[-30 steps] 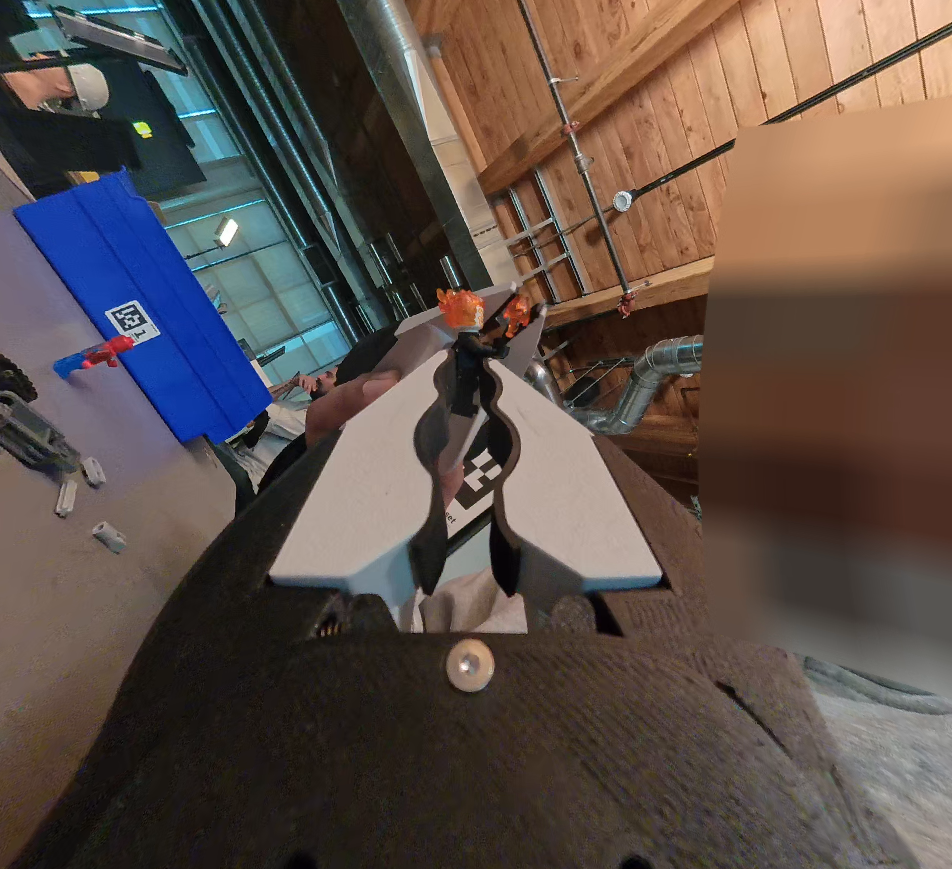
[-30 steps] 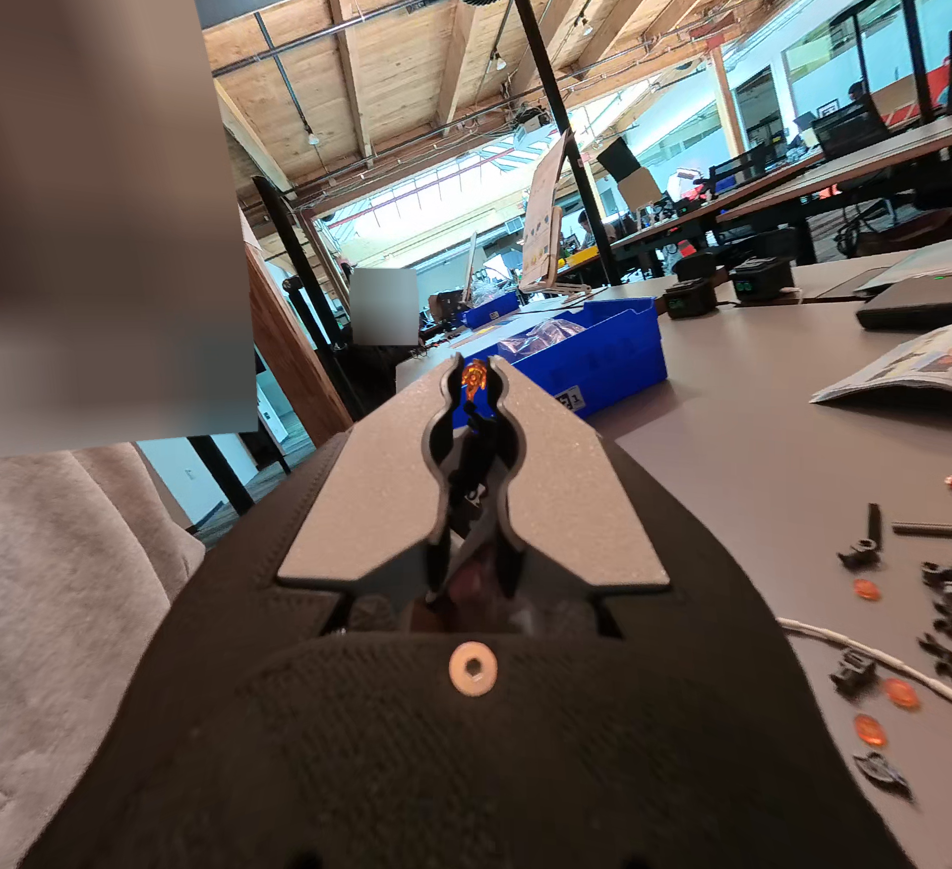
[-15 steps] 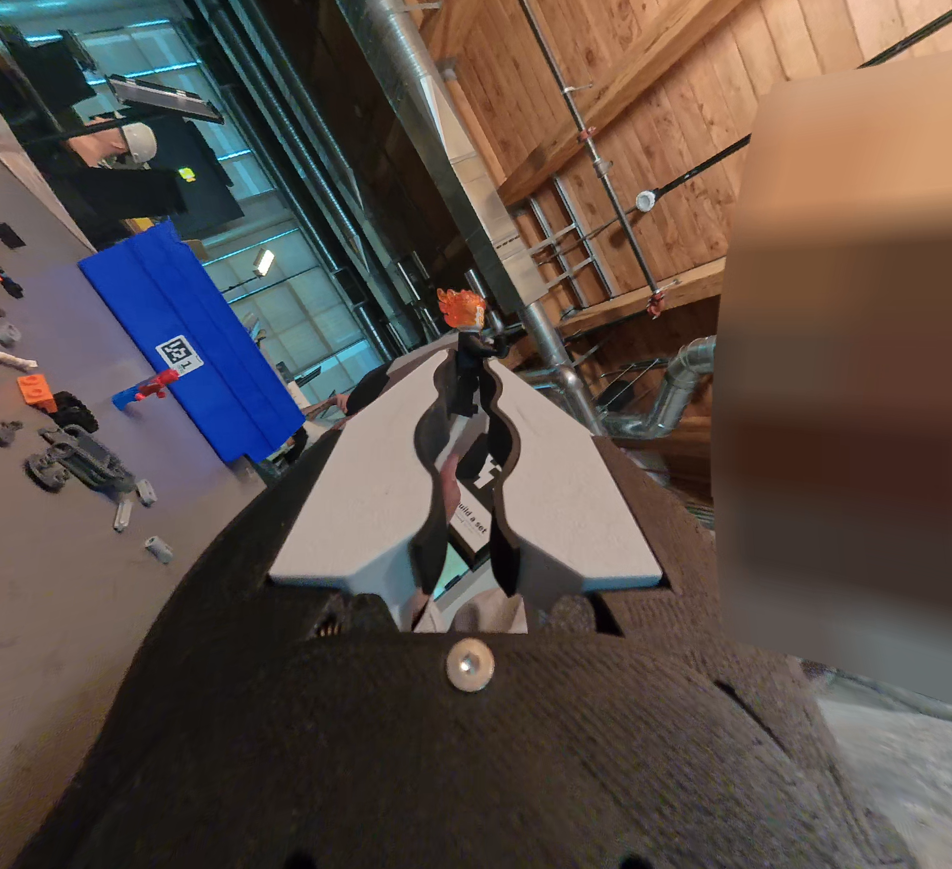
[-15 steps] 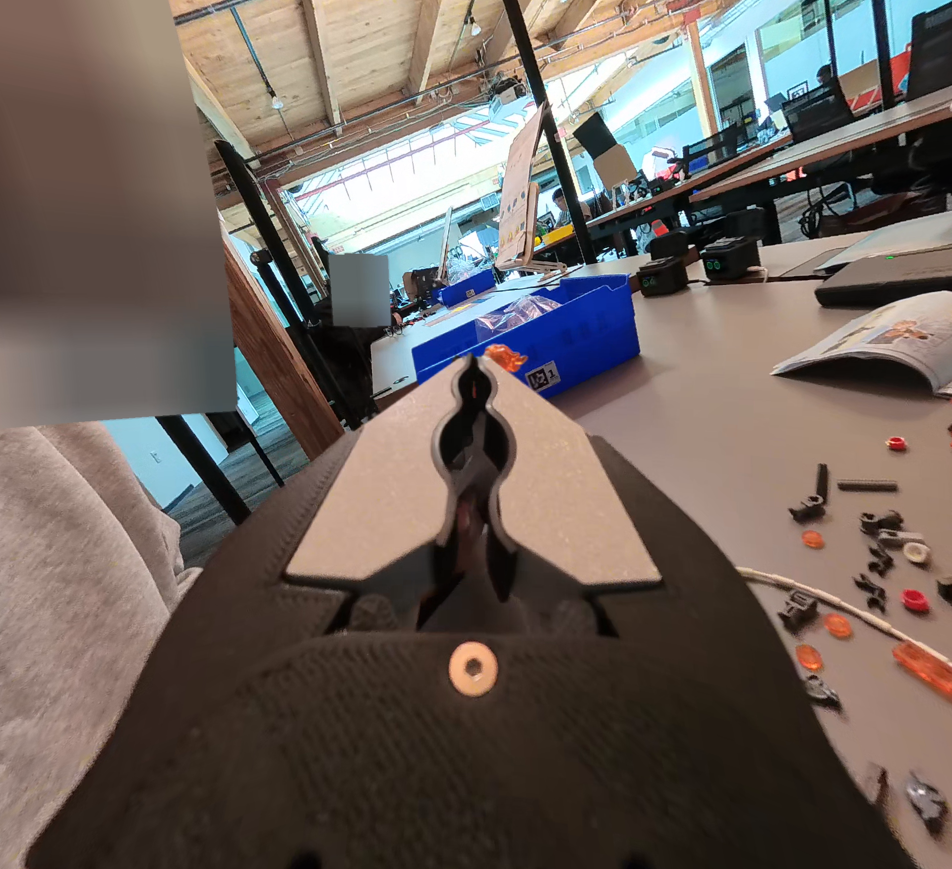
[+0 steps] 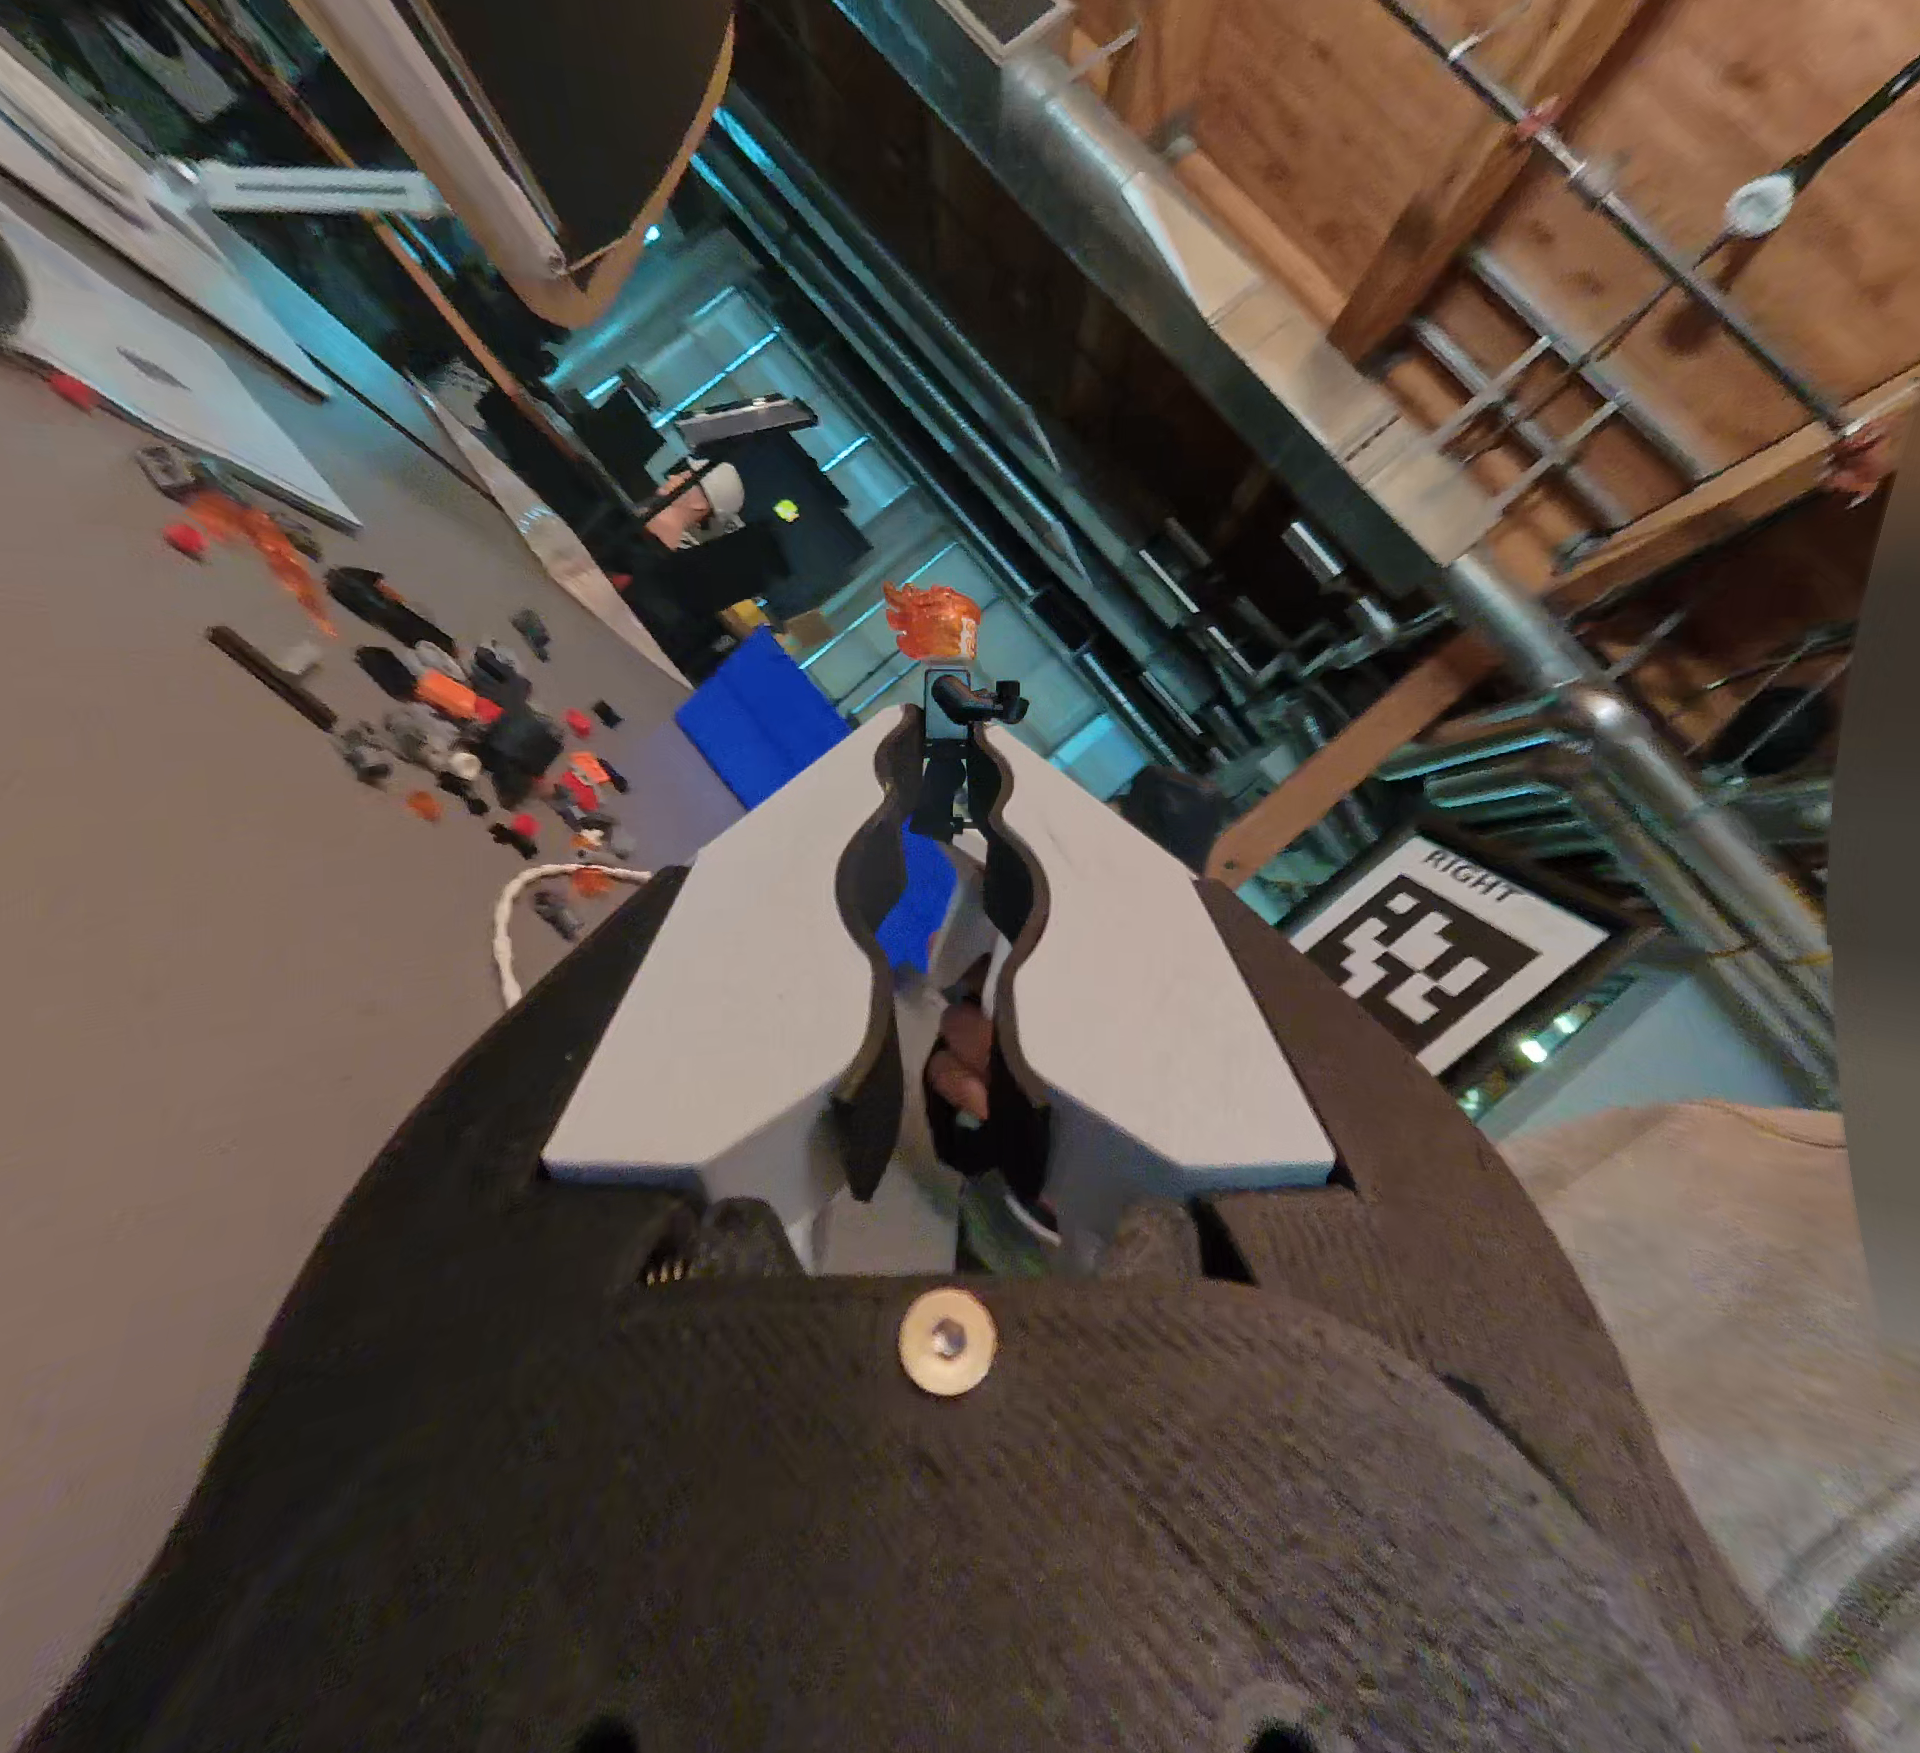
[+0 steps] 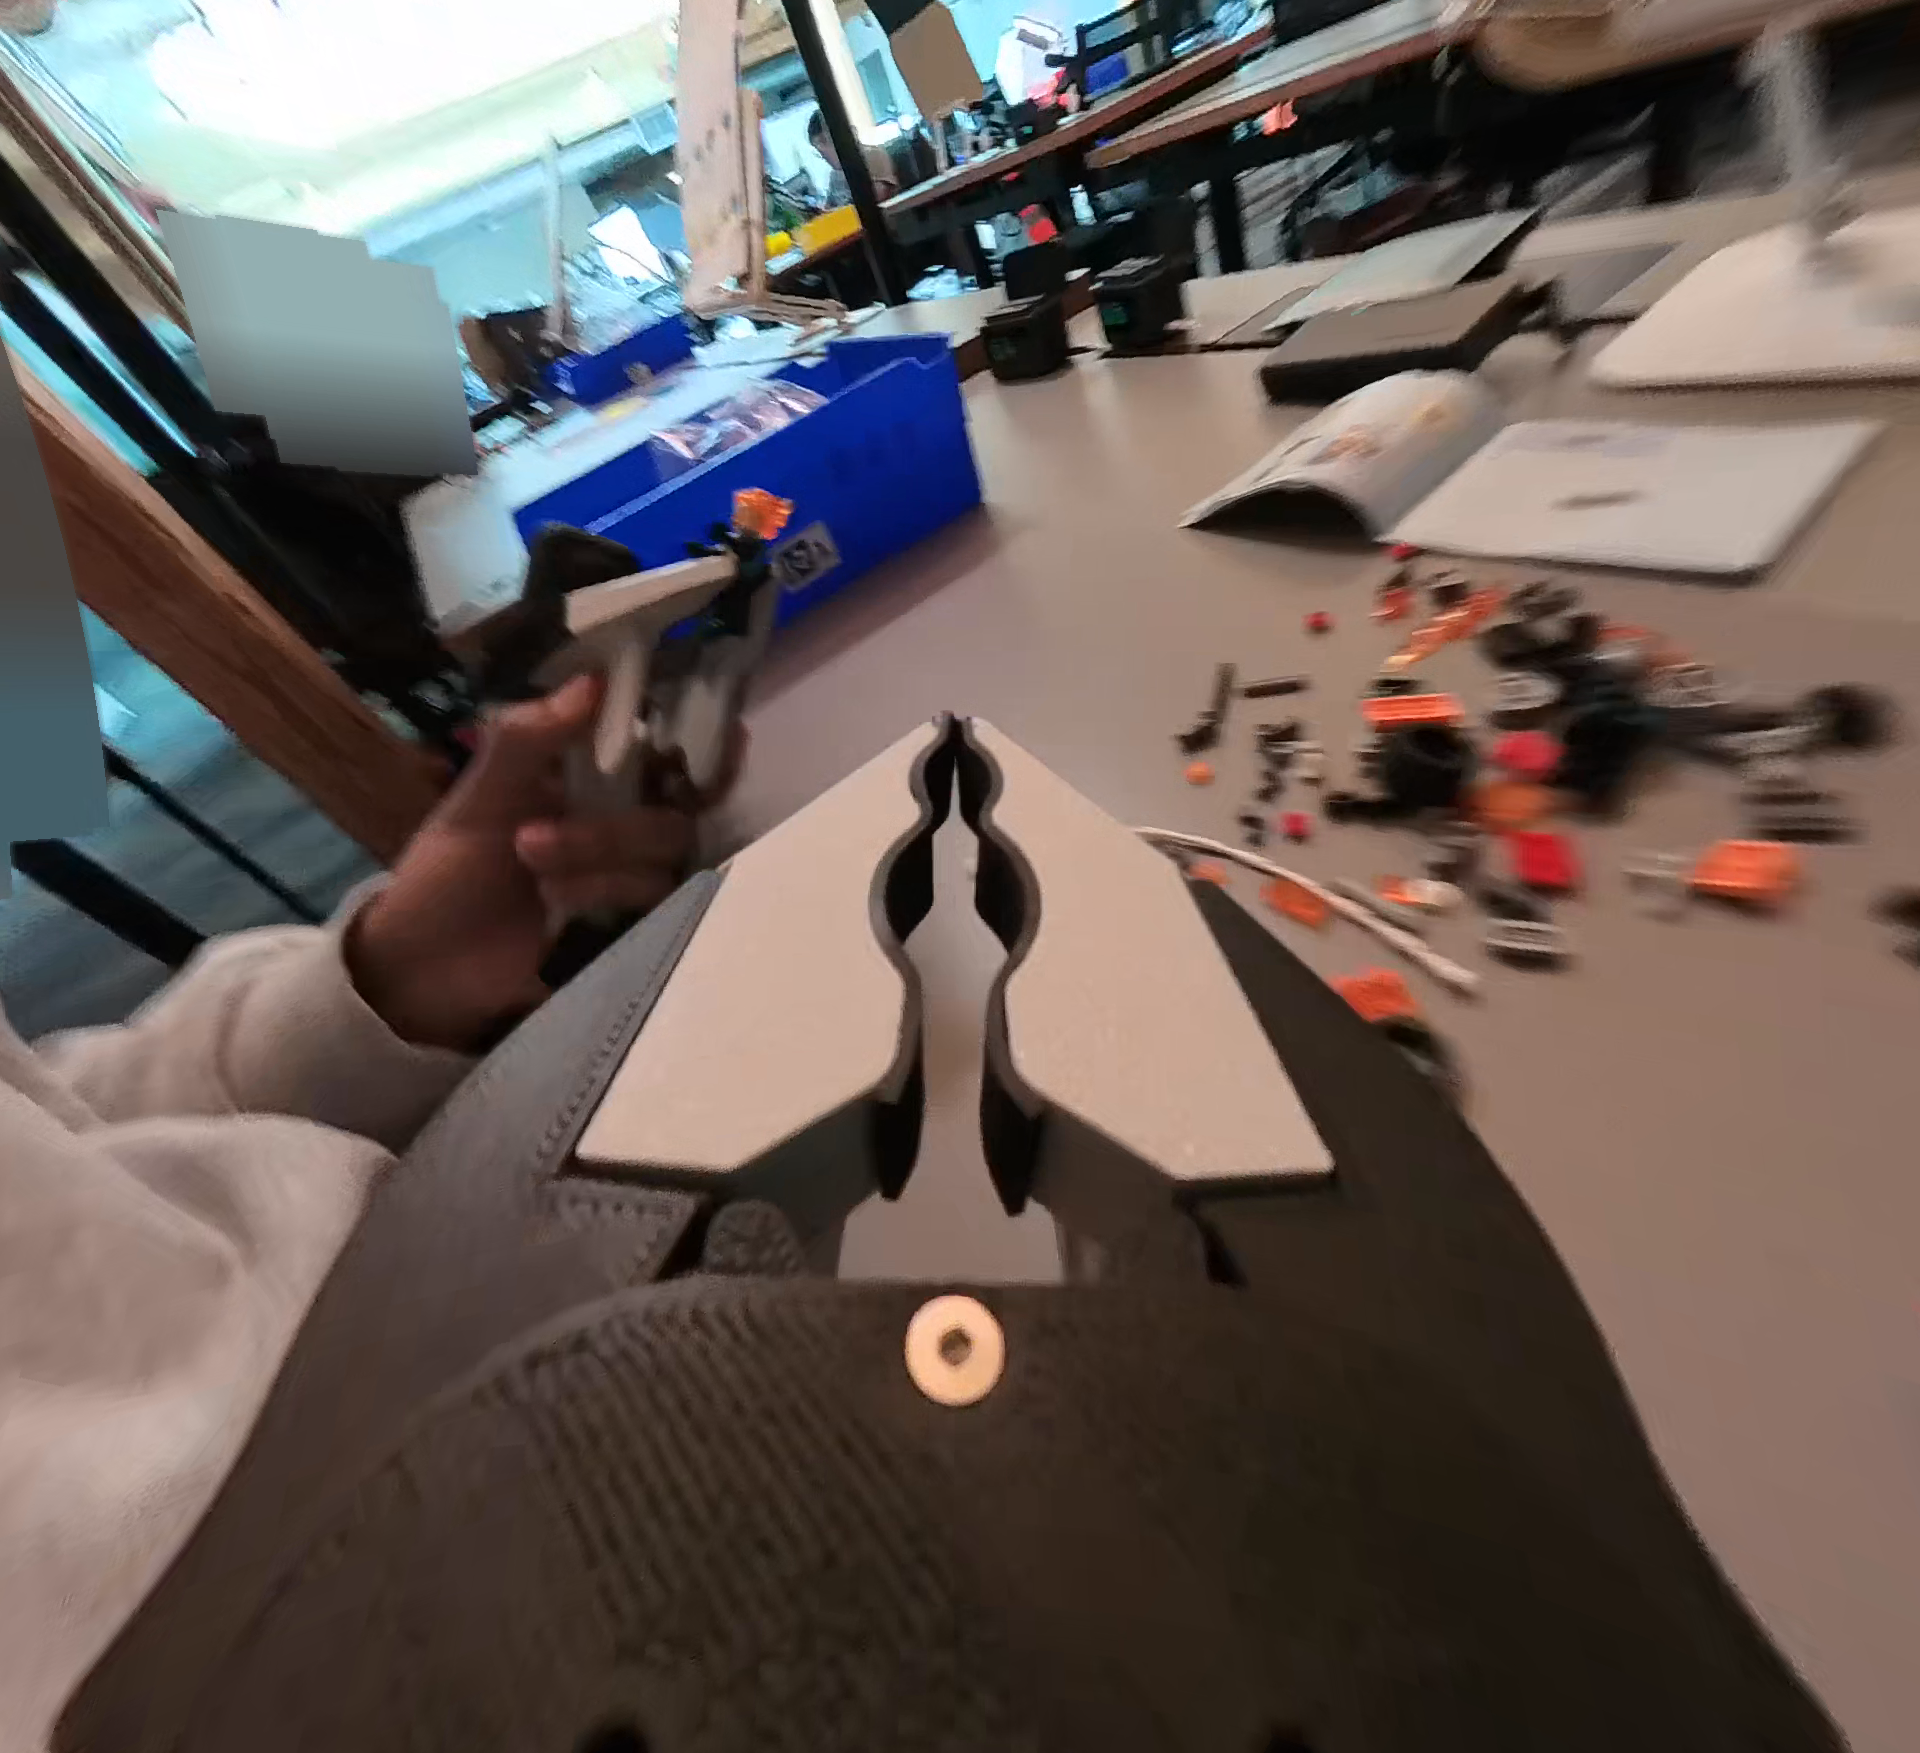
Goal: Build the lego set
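Observation:
My left gripper [image 5: 943, 747] is shut on a black minifigure [image 5: 948, 716] with an orange flame head, held by the legs up in the air. In the right wrist view the left gripper [image 6: 743, 597] shows at the left, in a hand, with the minifigure [image 6: 740, 550] at its tips. My right gripper [image 6: 954, 724] is shut and empty, above the grey table [image 6: 1039, 623]. A pile of loose black, orange and red lego pieces [image 6: 1538, 747] lies on the table to its right; it also shows in the left wrist view [image 5: 457, 716].
A blue bin [image 6: 790, 467] stands at the table's far side. An open instruction booklet [image 6: 1538, 477] lies at the back right, by a laptop [image 6: 1392, 342]. A white string [image 6: 1320, 893] lies near the pieces. A person's sleeve [image 6: 156, 1184] is at lower left. The left gripper's tips are roughly 11 cm from the right gripper's.
My right gripper has let go of the minifigure, drawn back from the left gripper and swung down toward the table. The left gripper keeps the minifigure and has turned.

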